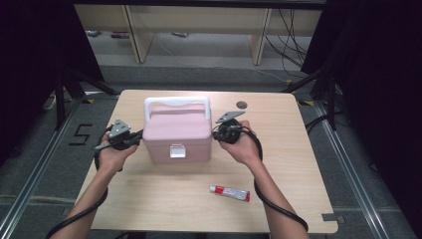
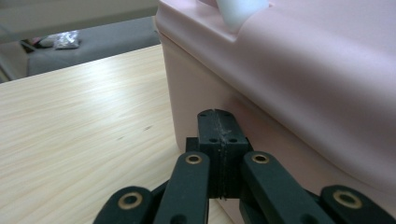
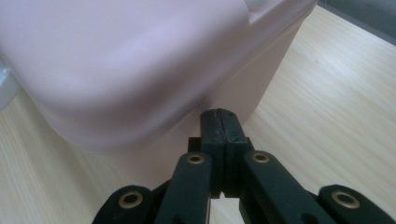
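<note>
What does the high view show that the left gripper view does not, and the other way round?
High view: the red-and-white tube lying near the wooden table's front edge, and the pink plastic box's white front latch. Left gripper view: the left gripper with jaws shut, its tip close against the box's side wall. Both: the pink box with its white handle.

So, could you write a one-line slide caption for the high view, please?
Two shut grippers, left gripper and right gripper, flank a closed pink box on the wooden table; a tube lies nearer the person.

Pink box, white handle
</note>
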The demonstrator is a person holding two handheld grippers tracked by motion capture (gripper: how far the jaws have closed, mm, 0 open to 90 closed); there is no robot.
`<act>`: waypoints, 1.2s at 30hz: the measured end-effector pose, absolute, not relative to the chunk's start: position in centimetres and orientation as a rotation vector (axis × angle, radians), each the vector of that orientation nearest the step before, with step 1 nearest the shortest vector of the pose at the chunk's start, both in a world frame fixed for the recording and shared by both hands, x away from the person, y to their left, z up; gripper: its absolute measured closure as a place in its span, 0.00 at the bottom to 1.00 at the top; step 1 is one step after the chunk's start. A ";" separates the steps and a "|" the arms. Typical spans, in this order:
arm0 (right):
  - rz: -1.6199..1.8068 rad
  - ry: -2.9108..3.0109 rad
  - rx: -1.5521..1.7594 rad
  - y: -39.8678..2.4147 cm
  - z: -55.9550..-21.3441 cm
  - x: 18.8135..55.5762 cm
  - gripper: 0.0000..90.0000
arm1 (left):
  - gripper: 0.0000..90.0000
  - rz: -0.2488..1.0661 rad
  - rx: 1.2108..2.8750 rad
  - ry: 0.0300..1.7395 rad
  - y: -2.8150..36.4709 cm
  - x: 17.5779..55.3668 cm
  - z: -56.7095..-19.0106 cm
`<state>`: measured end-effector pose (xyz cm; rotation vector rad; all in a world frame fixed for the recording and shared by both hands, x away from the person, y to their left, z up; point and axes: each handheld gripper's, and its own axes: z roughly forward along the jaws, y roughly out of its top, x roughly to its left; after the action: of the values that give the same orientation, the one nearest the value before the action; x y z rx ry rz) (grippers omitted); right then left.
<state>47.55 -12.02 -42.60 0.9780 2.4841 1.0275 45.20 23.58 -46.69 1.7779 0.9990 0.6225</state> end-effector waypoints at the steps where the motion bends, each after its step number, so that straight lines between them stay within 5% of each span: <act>1: 1.020 2.482 0.942 -12.9 -42.5 47.6 1.00 | 1.00 0.614 1.785 0.988 22.8 45.3 -46.7; 18: 0.874 2.418 1.161 -24.2 -41.8 43.7 1.00 | 1.00 0.497 1.889 0.811 11.5 44.8 -46.6; 36: 0.835 2.361 1.172 -25.9 -41.9 41.8 1.00 | 1.00 0.484 1.920 0.783 9.9 44.3 -46.8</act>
<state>41.81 -25.94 -41.94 1.1724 2.3610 0.8347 44.27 9.92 -46.78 1.9198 0.7826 0.4839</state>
